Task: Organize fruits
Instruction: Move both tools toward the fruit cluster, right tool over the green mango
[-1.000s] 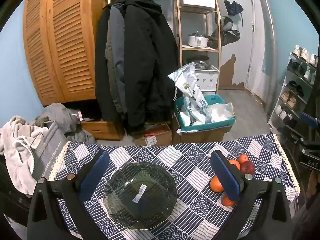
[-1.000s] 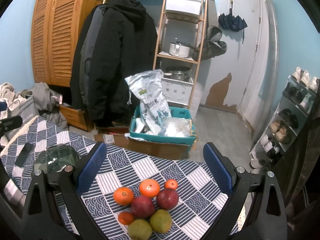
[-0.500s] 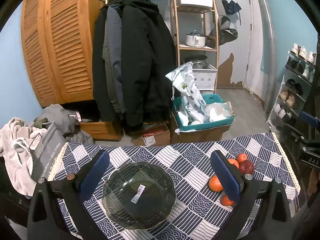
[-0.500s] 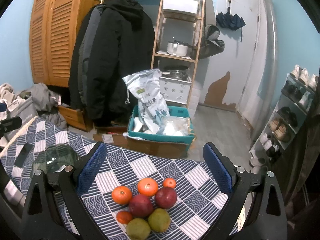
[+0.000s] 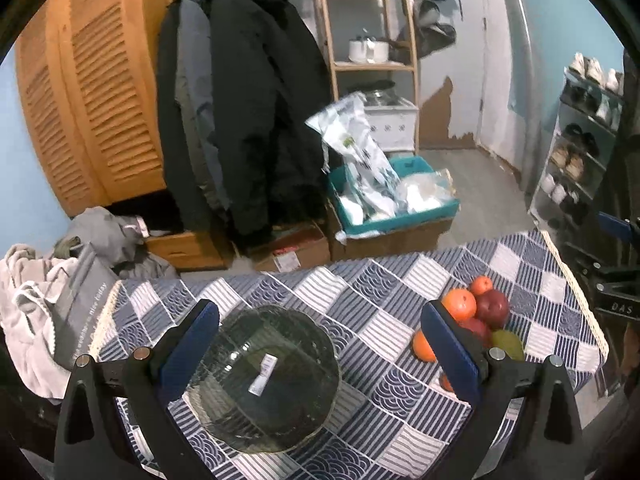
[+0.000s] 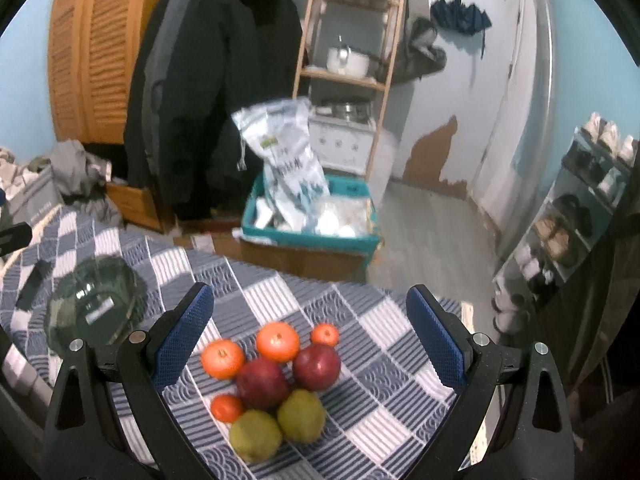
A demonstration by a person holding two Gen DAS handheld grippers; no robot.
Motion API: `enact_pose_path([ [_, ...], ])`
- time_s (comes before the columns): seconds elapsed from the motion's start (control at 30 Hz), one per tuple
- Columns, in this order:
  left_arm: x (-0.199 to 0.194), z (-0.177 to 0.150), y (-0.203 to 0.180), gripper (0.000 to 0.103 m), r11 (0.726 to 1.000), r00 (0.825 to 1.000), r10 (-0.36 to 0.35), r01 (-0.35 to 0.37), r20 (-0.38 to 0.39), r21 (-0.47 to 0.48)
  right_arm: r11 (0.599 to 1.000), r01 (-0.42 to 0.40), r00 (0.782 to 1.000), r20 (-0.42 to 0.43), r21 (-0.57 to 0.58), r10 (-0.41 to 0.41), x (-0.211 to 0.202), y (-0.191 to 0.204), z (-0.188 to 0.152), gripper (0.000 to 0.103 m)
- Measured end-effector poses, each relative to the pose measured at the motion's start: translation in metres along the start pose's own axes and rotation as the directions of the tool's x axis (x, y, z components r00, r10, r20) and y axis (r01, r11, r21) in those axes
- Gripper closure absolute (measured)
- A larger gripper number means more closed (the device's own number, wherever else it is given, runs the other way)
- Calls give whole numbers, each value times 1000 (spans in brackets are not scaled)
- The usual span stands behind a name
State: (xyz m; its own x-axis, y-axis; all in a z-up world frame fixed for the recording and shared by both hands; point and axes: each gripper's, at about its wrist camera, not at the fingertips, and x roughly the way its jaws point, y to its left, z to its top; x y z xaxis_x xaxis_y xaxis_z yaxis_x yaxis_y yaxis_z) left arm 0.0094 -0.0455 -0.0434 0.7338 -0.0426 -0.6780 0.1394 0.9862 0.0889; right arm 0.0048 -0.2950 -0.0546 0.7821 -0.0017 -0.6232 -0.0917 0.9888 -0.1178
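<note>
A dark glass bowl (image 5: 266,376) with a white sticker sits on the blue-and-white checked tablecloth (image 5: 360,292), right under my open left gripper (image 5: 320,344). A heap of fruit lies to its right: oranges (image 5: 459,303), red apples (image 5: 493,306) and a green fruit (image 5: 507,345). In the right wrist view my open right gripper (image 6: 310,340) hangs over that heap, with oranges (image 6: 277,341), two red apples (image 6: 316,366), two green fruits (image 6: 301,416) and a small orange one (image 6: 226,407) between its fingers. The glass bowl (image 6: 94,304) lies off to the left there.
The table's far edge faces a floor with a teal crate (image 5: 394,208) on cardboard boxes, dark coats (image 5: 248,120) on a rail and a wooden shelf (image 5: 372,52). A shoe rack (image 6: 576,208) stands right. Clothes and a grey bag (image 5: 76,300) pile at the left edge.
Both grippers have shifted a little over the table; the fruit heap sits slightly higher and nearer in the right wrist view. Nothing was grasped and the fruit has not moved.
</note>
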Motion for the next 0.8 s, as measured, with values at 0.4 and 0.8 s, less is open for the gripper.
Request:
enact_pose_path([
  [0.4, 32, -23, -31, 1, 996, 997, -20, 26, -73, 80, 998, 3, 985, -175, 59, 7, 32, -24, -31, 7],
  [0.8, 77, -41, -50, 1, 992, 976, -86, 102, -199, 70, 995, -9, 947, -320, 95, 39, 68, -34, -63, 10],
])
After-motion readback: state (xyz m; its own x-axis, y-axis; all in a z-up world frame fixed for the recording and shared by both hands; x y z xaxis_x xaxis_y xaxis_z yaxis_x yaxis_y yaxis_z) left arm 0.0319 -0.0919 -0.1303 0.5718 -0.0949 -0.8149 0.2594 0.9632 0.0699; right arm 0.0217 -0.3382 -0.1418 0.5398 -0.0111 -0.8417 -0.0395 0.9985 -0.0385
